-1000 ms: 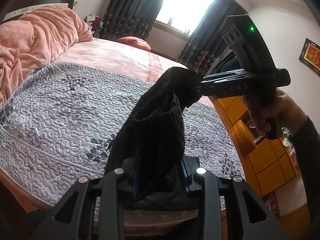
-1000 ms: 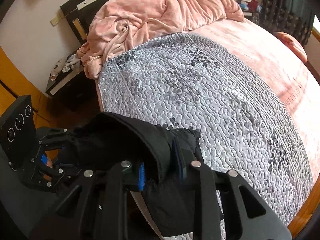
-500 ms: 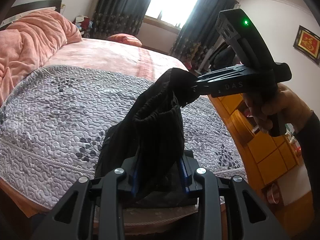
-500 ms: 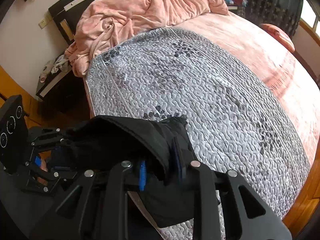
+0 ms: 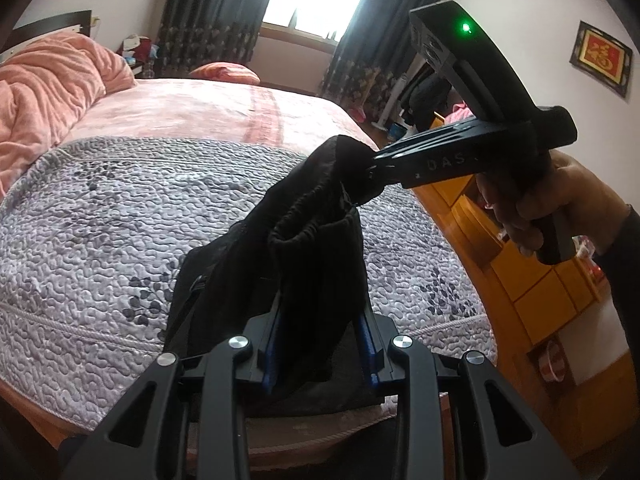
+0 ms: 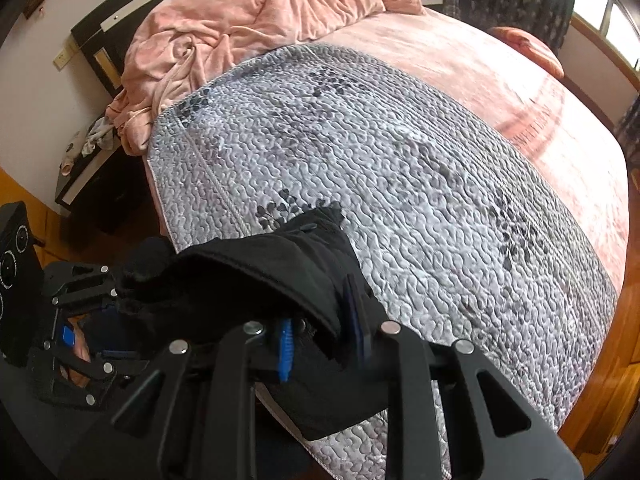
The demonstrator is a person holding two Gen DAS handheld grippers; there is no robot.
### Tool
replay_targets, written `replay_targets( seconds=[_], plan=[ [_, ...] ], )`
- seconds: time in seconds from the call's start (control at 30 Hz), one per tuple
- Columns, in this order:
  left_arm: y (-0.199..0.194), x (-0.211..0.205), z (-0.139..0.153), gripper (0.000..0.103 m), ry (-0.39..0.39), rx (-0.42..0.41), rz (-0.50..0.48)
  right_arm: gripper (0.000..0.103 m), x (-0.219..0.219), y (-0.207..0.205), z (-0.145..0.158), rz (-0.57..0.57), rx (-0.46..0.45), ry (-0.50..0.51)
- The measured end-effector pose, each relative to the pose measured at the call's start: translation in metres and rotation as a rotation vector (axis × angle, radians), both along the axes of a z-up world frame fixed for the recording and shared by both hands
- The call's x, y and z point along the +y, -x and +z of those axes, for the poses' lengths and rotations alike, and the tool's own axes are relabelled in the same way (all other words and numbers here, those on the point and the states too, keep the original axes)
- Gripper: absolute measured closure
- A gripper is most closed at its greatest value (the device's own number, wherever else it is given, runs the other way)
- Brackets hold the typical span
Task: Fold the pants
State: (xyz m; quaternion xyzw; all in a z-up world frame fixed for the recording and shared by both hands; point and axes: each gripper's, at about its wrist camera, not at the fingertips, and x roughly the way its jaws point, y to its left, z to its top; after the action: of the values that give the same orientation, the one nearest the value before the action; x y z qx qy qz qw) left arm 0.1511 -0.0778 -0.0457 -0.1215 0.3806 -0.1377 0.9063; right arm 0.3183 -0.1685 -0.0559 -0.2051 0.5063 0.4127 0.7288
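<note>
Pants (image 5: 316, 248) hang bunched between two hand-held grippers, above the near edge of the grey quilt (image 5: 100, 208). The left gripper (image 5: 320, 344) is clamped narrow on a thick fold of the black cloth, its blue-edged pads pressing from both sides. The right gripper (image 6: 324, 340) likewise pinches a wad of the same garment; in the left view its fingertips bite the gathered waistband, up and to the right of the quilt's near edge, with the person's hand (image 5: 532, 208) on the grip.

Judged from this, the step in hand is carrying the pants over the quilt to lay them out. To do it well, both grips should hold firm while the two hands draw apart, so the waistband pulls taut instead of sagging in a lump. The hanging legs, which trail off the quilt's near edge toward the floor, should land on the quilt first, then the waistband set down flat. Aim for the quilt's middle, well clear of the pink blanket (image 6: 256, 20) heaped at its far end, so no loose fabric catches. Releasing before the cloth lies flat would likely leave wrinkles.
</note>
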Motion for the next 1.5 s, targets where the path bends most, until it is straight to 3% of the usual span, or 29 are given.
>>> replay_targets(
  seconds=[0.53,1.5],
  plan=[
    [-0.019,-0.046,-0.029,0.071,-0.027,0.045,-0.095,0.082,-0.052,-0.014,-0.037,-0.074,0.035,-0.016],
    [-0.063,-0.108,-0.109,0.071,-0.055,0.214,-0.211,0.086,-0.121,-0.035,-0.115,-0.15,0.097,-0.065]
  ],
)
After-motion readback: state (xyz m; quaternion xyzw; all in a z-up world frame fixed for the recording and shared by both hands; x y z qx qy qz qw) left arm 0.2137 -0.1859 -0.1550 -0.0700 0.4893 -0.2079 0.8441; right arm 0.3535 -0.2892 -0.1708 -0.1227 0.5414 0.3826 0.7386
